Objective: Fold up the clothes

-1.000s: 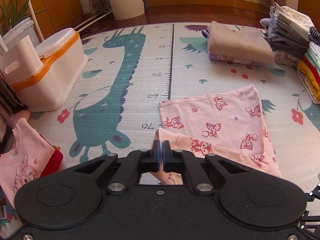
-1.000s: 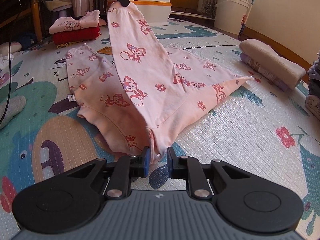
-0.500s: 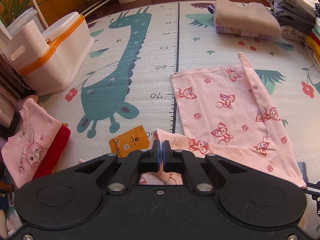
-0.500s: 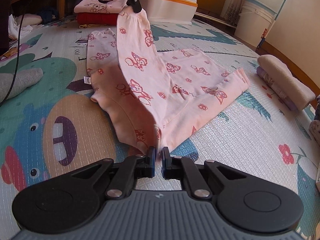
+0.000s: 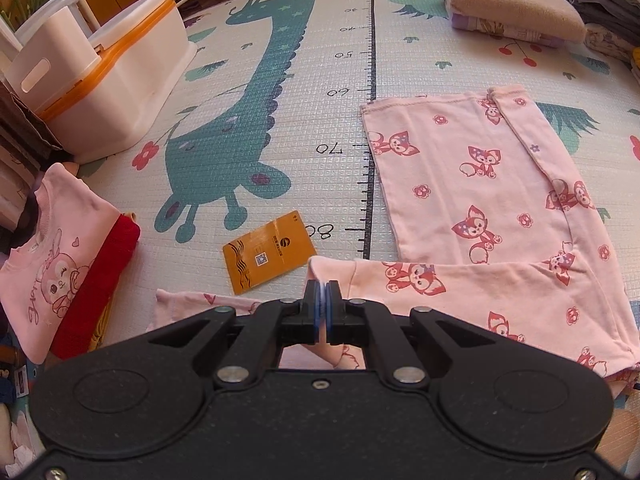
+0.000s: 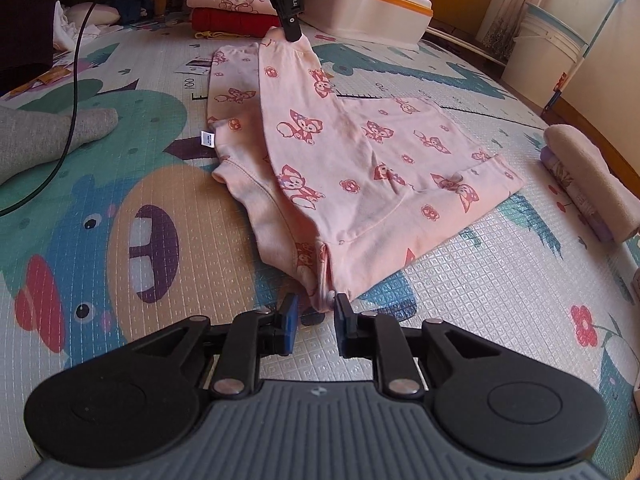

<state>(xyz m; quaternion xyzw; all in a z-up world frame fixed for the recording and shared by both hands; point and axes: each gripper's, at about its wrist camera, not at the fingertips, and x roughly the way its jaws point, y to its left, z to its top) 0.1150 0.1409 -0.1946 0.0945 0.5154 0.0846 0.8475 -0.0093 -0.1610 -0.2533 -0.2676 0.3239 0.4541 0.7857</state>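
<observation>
Pink trousers (image 5: 472,184) with a red fox print lie on the play mat (image 5: 280,80), one leg folded over the other. My left gripper (image 5: 322,308) is shut on the upper leg's cuff. The right wrist view shows it (image 6: 291,30) at the far end of the trousers (image 6: 360,152), holding that cuff low over the mat. My right gripper (image 6: 316,314) stands open at the near end. The waistband corner (image 6: 324,292) lies on the mat just ahead of its jaws, touching neither pad.
Left of the trousers are an orange card (image 5: 268,252), a pink top folded on a red garment (image 5: 52,256) and a white box with an orange rim (image 5: 120,92). A folded beige pile (image 6: 588,176) lies right. A person's grey-socked foot (image 6: 48,136) and a black cable (image 6: 68,120) lie left.
My right gripper has opened and let go of the waistband corner, which now rests on the mat. My left gripper has carried the cuff down and across, laying the leg over the other.
</observation>
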